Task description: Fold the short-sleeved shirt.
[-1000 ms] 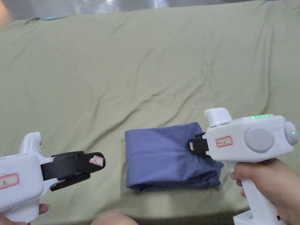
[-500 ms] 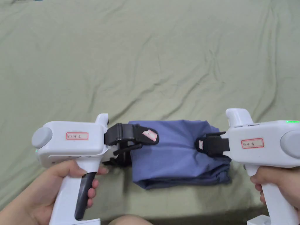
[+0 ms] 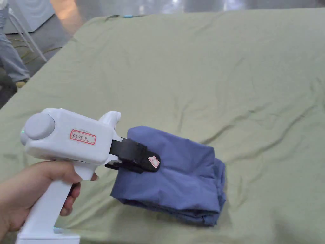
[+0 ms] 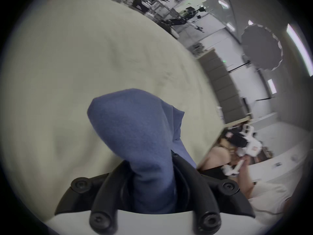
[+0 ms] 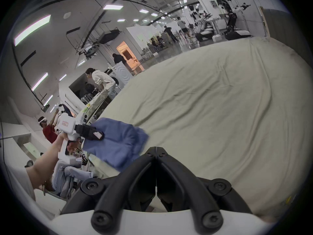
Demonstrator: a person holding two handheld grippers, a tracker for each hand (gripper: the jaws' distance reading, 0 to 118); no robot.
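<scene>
While clamped on the folded shirt (image 3: 177,171), left tongs (image 3: 149,162); right tongs (image 5: 156,149) closed, empty.

The white pistol-grip left gripper with black jaws (image 3: 149,162) is held in the person's left hand (image 3: 28,193), jaws clamped on the near-left edge of the folded blue cotton shirt (image 3: 181,178). The matching right gripper (image 5: 156,149) hangs off the shirt's other side, jaws pressed together on nothing.
</scene>
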